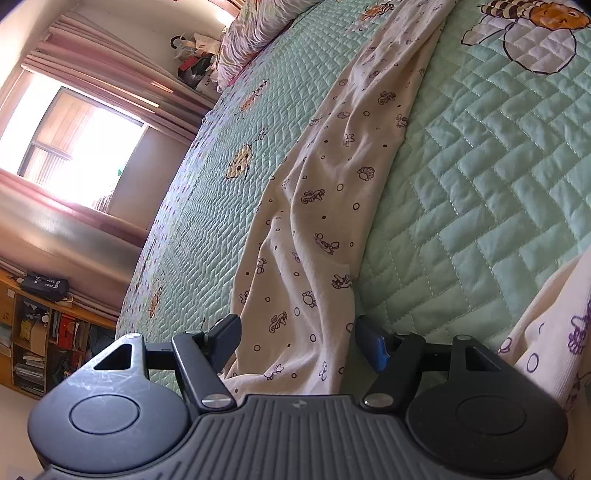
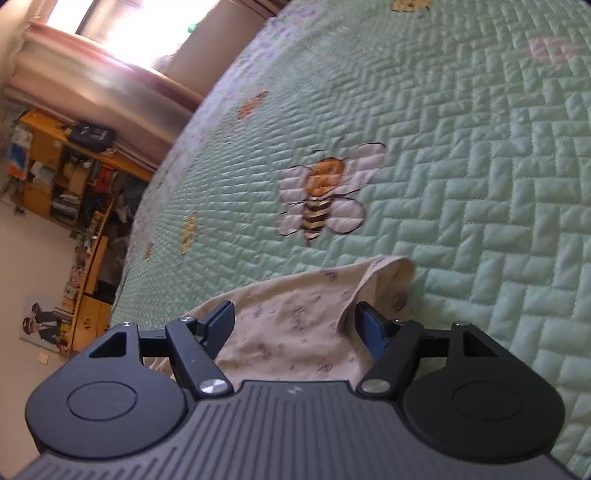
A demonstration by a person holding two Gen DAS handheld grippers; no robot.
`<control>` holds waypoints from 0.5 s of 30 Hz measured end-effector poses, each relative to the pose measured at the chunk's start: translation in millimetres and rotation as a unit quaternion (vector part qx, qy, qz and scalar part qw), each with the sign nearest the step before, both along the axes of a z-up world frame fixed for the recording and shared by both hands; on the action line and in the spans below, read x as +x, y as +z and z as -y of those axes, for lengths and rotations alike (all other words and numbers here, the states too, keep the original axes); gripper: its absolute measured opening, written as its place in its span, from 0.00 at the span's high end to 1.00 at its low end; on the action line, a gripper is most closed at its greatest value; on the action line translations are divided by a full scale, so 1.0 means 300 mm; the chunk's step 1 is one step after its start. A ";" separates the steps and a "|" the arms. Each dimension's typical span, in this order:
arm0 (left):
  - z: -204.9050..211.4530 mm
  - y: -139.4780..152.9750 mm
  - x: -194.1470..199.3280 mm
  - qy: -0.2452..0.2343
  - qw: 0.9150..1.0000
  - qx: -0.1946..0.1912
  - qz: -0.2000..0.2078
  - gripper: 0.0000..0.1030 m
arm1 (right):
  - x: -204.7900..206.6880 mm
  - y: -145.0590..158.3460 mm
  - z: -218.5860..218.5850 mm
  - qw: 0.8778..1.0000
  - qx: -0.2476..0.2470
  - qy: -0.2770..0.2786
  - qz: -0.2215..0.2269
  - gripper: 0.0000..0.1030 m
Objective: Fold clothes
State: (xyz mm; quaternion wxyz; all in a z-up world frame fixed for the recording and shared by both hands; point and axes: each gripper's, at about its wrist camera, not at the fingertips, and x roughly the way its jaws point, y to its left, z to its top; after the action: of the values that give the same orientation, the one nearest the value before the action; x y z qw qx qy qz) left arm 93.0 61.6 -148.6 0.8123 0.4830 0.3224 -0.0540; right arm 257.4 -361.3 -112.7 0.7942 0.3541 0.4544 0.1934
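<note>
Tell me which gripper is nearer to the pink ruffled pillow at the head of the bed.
Cannot settle it: only the left gripper sees the pink ruffled pillow, far away across the green quilted bedspread. The right gripper view does not show it.

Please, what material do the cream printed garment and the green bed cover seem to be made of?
The cream printed garment looks like thin, soft cotton knit with a matte finish: it drapes in loose wrinkles. The green bed cover looks like padded quilted fabric with a slight sheen: stitched lines make puffy blocks, and bees are worked into it. The exact fibres cannot be told.
</note>
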 end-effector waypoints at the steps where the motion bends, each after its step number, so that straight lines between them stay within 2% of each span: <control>1: 0.000 0.000 0.001 0.000 1.000 0.000 0.000 0.31 | 0.008 -0.002 0.008 1.000 0.005 -0.008 0.000 0.29; 5: 0.000 0.002 0.007 0.000 1.000 0.001 0.001 0.27 | 0.046 -0.057 0.062 0.996 0.055 -0.065 -0.014 0.29; 10: -0.001 0.000 0.005 0.001 1.000 -0.002 0.002 0.27 | 0.071 -0.090 0.071 0.994 0.108 -0.014 -0.029 0.29; 13: -0.001 -0.001 0.006 0.001 1.000 -0.002 0.001 0.26 | 0.088 -0.100 0.103 0.990 0.136 -0.026 -0.024 0.29; 14: -0.002 0.000 0.005 0.002 1.000 -0.002 0.001 0.26 | 0.088 -0.116 0.131 0.985 0.165 -0.052 -0.020 0.29; 15: -0.003 0.001 0.004 0.002 1.000 -0.003 0.000 0.26 | 0.080 -0.145 0.178 0.972 0.213 -0.100 -0.015 0.29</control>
State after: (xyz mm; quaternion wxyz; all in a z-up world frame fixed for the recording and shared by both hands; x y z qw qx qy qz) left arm 94.2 62.5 -148.3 0.8140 0.4800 0.3227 -0.0533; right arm 281.4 -414.7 -156.1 0.7089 0.5618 0.3765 0.2004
